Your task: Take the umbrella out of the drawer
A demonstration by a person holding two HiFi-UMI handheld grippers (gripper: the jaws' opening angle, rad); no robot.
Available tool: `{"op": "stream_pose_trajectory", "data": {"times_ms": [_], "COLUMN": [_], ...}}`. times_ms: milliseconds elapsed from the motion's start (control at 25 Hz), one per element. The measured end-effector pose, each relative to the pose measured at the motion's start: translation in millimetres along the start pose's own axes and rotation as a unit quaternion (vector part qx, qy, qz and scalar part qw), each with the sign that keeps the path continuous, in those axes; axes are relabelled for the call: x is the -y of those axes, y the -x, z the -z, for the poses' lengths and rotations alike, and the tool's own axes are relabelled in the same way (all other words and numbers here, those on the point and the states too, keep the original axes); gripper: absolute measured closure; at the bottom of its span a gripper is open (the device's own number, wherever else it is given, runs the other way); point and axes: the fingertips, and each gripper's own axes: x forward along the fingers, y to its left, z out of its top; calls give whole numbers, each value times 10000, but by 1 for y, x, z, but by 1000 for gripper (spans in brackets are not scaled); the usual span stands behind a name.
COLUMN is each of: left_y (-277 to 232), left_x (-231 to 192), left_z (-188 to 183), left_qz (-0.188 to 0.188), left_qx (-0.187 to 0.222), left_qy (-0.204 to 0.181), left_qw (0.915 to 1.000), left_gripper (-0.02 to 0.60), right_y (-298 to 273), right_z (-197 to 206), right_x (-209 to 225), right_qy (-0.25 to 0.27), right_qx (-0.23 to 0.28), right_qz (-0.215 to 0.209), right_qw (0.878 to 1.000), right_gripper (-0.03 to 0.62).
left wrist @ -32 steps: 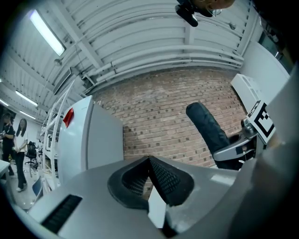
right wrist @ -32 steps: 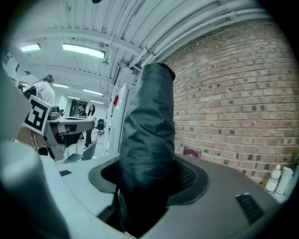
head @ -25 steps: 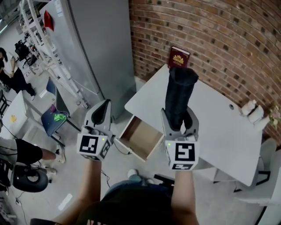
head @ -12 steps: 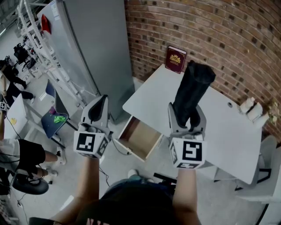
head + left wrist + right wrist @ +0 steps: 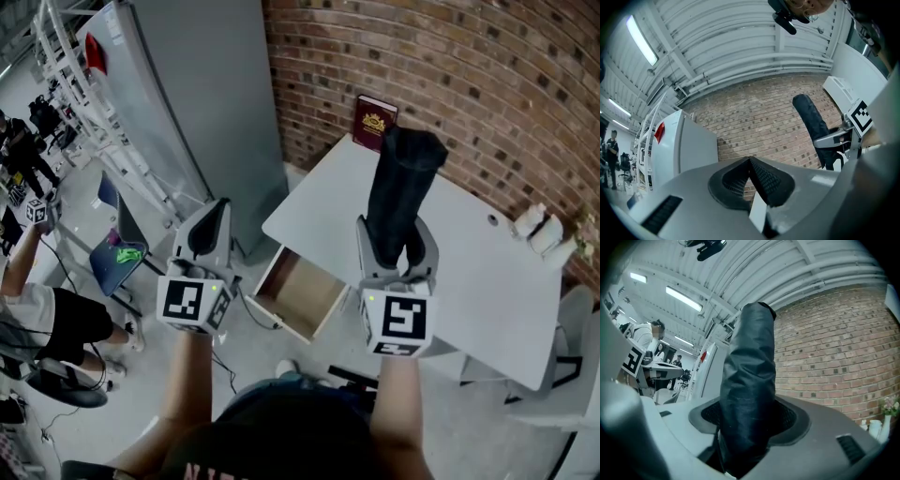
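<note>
Right gripper view shows the pads (image 5: 786,416) pressed on both sides of the black umbrella (image 5: 749,380), which stands up between them in the middle of the frame. In the centre of the head view the right gripper (image 5: 397,251) holds it over the white table (image 5: 478,281), clear of the open drawer (image 5: 300,292) at lower centre. The left gripper (image 5: 751,174) has its jaws closed together with nothing between them. At the top, against the brick wall (image 5: 469,75), leans what seems to be a dark red book (image 5: 375,123).
</note>
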Motion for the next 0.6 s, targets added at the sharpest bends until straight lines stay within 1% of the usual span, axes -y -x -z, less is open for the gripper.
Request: {"op": "stream_pose_trajectory", "data": {"times_ms": [160,280,400,600], "left_y": [3,5,7,7], "left_x": [-14,-26,-35,-43], "left_z": [1,-1,-1,1], "left_qz": [-121,-240,-344,-398], "left_qx": [20,19,30,46], "left_qy": [26,-53,-36,-3], "left_qw": [9999,9997,9994,9992], "left_gripper": [584,584,584,584], "right_y": [0,0,0,-2], "right_z": [0,0,1,2], "right_x": [1,2,2,1], "right_qy": [24,40,45,69], "right_qx": [-3,-17,-37,-56], "right_qz": [31,61,74,67], "right_qw": [10000,10000,10000,9999], "right_gripper": [335,335,335,335]}}
